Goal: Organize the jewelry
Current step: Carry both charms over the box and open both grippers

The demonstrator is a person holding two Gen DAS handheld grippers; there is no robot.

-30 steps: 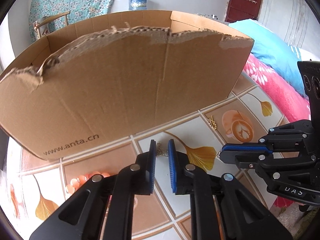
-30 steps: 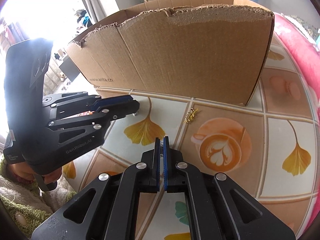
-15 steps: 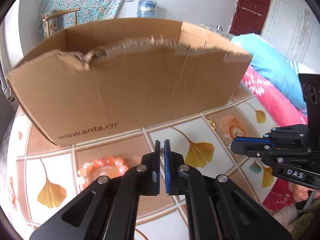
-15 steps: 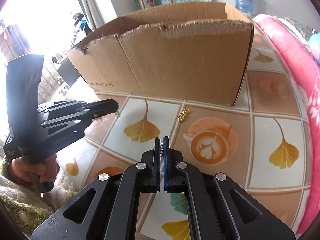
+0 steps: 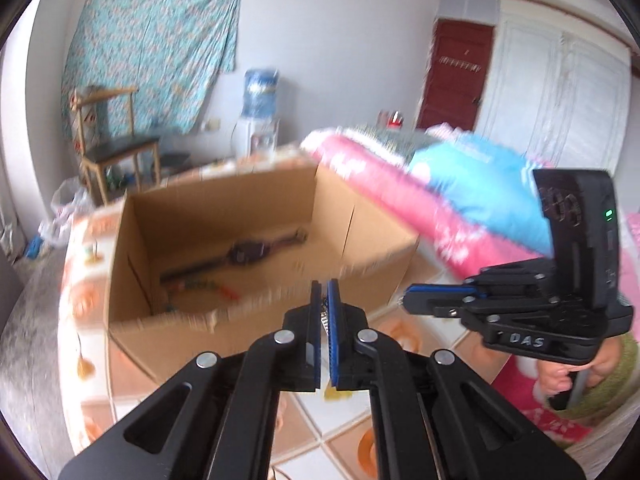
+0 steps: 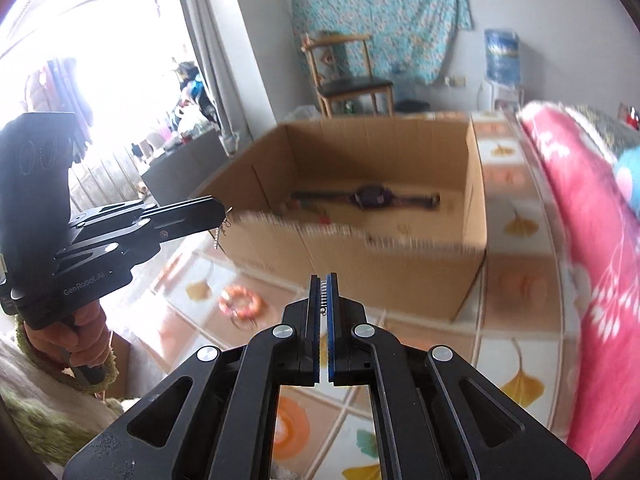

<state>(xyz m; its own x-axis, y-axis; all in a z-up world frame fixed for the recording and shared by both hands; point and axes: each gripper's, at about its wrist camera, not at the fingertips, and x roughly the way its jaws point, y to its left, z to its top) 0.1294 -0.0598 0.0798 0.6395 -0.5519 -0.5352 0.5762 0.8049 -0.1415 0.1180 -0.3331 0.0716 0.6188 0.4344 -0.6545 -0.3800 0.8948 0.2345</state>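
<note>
Above the tiled bench [image 6: 520, 364], both grippers hang before the open box [image 6: 476, 184]. Left gripper [image 5: 324, 300] is clamped on a thin chain [image 6: 219, 232] that dangles from its tips in the right view. Right gripper [image 6: 324, 292] is closed on another small chain piece [image 6: 323, 300]. A watch [image 6: 370, 197] lies inside the box; an orange bead bracelet [image 6: 240, 305] rests on the bench just before it.
</note>
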